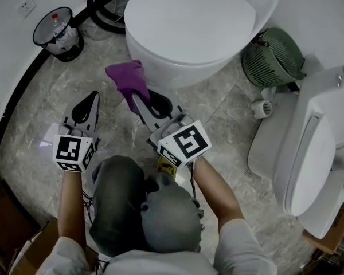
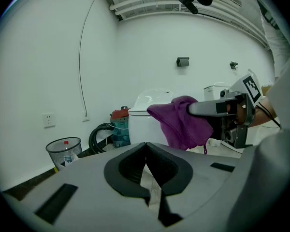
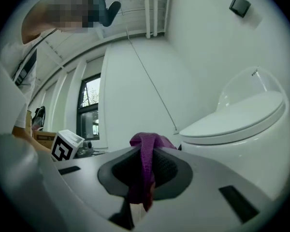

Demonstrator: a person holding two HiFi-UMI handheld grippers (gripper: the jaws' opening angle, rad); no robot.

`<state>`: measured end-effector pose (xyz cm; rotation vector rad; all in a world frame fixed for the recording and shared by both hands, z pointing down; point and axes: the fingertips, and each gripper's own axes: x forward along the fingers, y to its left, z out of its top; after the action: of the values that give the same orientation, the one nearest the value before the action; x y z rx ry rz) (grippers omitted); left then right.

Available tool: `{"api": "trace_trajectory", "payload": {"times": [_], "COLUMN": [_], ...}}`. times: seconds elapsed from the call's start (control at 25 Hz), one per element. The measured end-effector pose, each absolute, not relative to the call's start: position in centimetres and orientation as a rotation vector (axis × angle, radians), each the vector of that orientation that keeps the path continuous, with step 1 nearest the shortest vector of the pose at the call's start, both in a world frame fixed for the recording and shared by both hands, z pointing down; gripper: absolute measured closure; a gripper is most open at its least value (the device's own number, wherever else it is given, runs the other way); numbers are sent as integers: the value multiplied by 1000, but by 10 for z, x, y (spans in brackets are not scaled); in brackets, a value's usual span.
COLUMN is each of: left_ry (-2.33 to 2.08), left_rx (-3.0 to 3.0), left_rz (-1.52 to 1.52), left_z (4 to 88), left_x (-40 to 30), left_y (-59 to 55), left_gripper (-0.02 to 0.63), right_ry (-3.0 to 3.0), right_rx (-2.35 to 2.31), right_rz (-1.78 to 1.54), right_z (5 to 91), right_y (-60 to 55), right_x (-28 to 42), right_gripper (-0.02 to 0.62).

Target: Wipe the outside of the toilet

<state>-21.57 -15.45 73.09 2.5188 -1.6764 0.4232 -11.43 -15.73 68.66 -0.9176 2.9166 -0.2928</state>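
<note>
A white toilet (image 1: 186,24) with its lid down stands at the top middle of the head view; in the right gripper view the toilet (image 3: 237,134) rises at the right. My right gripper (image 1: 139,100) is shut on a purple cloth (image 1: 127,79), which hangs just left of the bowl's front, a little short of it. In the right gripper view the purple cloth (image 3: 144,168) is pinched between the jaws. The left gripper (image 1: 87,103) hovers over the floor left of the cloth, shut with nothing in it. In the left gripper view, the purple cloth (image 2: 181,122) hangs ahead.
A mesh waste bin (image 1: 58,33) with a bottle stands at the far left by the wall. A dark hose (image 1: 103,7) curls beside the toilet. A green fan (image 1: 272,59) sits to the right, and a second white toilet (image 1: 312,165) stands at the right edge.
</note>
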Motion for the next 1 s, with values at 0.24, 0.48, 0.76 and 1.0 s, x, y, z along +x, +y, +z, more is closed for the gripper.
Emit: {"api": "trace_trajectory", "payload": {"times": [0.24,0.48,0.76,1.0], "left_ry": [-1676,-1656,-1615,-1583], "left_rx": [2522,2533,2557,2576], "left_rz": [462,460,442,446], "left_z": [741,748,748,750], "left_x": [-217,-210,-197,-188], "left_y": [-155,-157,-159,-161], "left_gripper": [592,592,592,594], "right_ry": [2884,2764,2646,2535], "right_rx": [-979,-1196,-1362,-1479], "right_rz": [-335,-398,-435,-442], "right_z": [702,712,714,712], "right_y": [-182,-211,-216,-223], "right_x": [-131,-90,-29,23], "right_gripper": [538,538,538,538]}}
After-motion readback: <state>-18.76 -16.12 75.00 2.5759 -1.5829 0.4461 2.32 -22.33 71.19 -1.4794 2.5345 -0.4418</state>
